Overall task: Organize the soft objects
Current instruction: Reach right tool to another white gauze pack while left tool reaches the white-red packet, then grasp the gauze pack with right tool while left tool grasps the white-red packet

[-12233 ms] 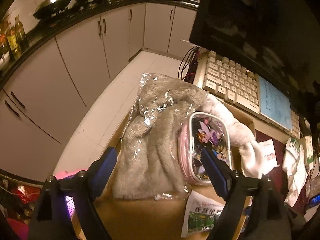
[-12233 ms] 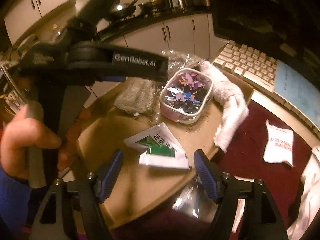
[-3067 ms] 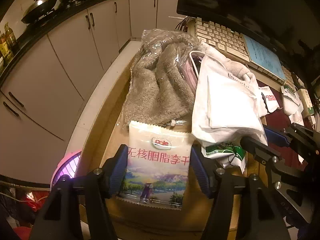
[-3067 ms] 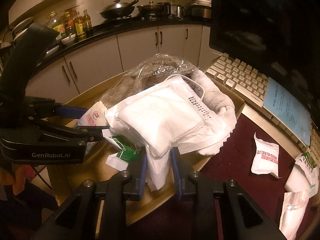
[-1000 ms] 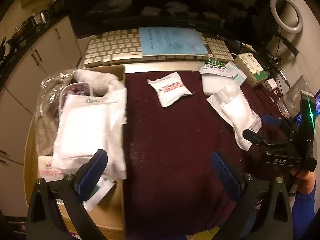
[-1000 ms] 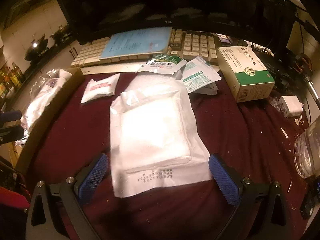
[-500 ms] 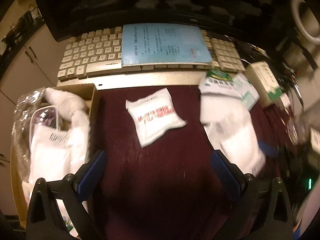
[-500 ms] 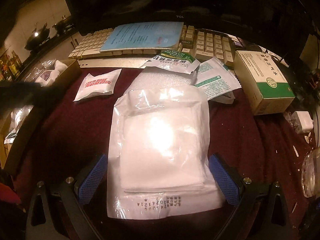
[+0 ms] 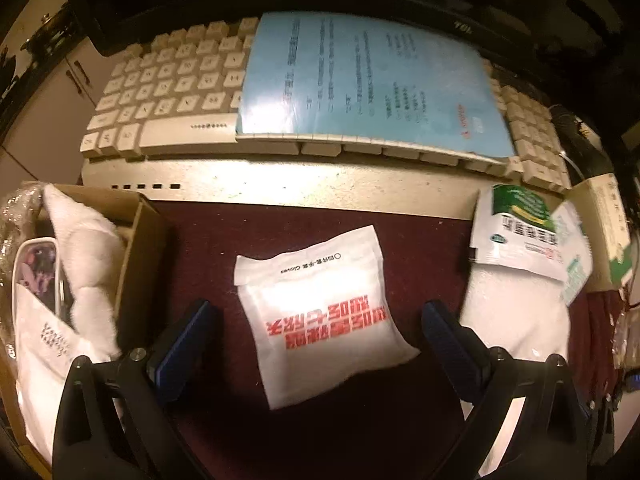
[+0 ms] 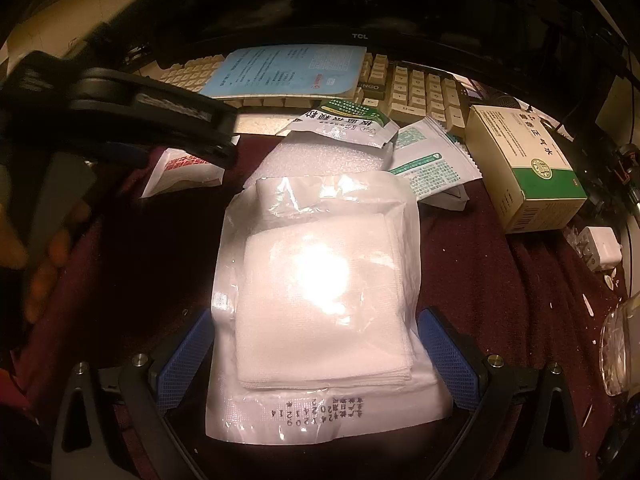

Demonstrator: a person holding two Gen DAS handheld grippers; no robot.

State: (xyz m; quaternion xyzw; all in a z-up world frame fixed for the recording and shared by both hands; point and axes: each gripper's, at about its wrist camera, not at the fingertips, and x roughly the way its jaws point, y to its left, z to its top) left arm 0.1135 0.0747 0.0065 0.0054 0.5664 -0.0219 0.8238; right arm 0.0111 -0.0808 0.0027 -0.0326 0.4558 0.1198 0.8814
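Both tools now straddle packets on the maroon cloth, keyboard behind.

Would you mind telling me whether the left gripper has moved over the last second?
Yes. The left gripper has come forward toward the keyboard, and its open jaws now flank the red-lettered packet.

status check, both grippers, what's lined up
Left gripper open, straddling red-print packet. Right gripper open around gauze pack. Nothing in the way.

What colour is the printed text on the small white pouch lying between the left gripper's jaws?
Red, on the small white pouch; the left wrist view shows it best.
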